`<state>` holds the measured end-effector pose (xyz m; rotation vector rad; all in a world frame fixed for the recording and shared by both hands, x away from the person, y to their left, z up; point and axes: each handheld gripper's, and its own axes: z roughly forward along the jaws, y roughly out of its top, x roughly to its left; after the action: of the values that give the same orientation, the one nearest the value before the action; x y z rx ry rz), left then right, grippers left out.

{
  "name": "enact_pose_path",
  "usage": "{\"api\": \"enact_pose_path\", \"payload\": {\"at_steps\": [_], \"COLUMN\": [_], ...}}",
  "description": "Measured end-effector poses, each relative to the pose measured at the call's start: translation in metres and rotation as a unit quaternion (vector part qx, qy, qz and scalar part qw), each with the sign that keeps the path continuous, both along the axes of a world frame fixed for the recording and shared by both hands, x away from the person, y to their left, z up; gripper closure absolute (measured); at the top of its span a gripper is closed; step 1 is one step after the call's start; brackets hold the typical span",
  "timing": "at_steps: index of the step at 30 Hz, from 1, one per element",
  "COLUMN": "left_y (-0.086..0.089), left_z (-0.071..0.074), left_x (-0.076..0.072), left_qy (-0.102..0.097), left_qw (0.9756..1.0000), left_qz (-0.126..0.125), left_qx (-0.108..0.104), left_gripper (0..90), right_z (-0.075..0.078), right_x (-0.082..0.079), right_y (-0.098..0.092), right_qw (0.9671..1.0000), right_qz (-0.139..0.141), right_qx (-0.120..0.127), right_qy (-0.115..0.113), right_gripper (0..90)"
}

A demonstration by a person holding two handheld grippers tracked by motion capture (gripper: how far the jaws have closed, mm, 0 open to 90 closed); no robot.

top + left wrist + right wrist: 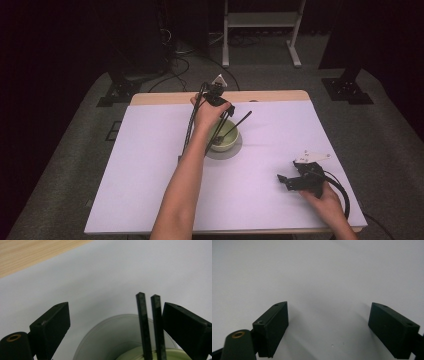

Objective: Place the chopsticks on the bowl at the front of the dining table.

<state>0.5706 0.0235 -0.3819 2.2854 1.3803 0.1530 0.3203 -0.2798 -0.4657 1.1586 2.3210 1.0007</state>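
Left tongs wide apart around chopsticks over bowl.

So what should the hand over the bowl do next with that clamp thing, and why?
Probably shift the left gripper sideways until the chopsticks sit midway between its jaws, then close. Its jaws stand wide open above the green bowl, and the two black sticks, leaning in the bowl, lie close against one jaw rather than centred. The right gripper rests open and apart on the white mat.
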Motion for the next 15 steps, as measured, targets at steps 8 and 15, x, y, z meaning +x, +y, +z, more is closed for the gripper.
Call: {"api": "enact_pose_path", "payload": {"at_steps": [8,15], "left_y": [0.01,0.022], "left_z": [0.0,0.001], "left_x": [0.003,0.004], "left_qy": [0.003,0.004], "left_qw": [0.9998,0.9995], "left_qz": [0.015,0.026], "left_qx": [0.012,0.018], "left_gripper": [7.9,7.9], "right_z": [0.0,0.0], "right_x": [0.0,0.0], "right_y": [0.0,0.0], "right_qw": [1.0,1.0], "right_qz": [0.001,0.0], "right_qx": [0.0,-0.001], "right_qy": [-0.001,-0.001], "right_gripper": [15.2,15.2]}}
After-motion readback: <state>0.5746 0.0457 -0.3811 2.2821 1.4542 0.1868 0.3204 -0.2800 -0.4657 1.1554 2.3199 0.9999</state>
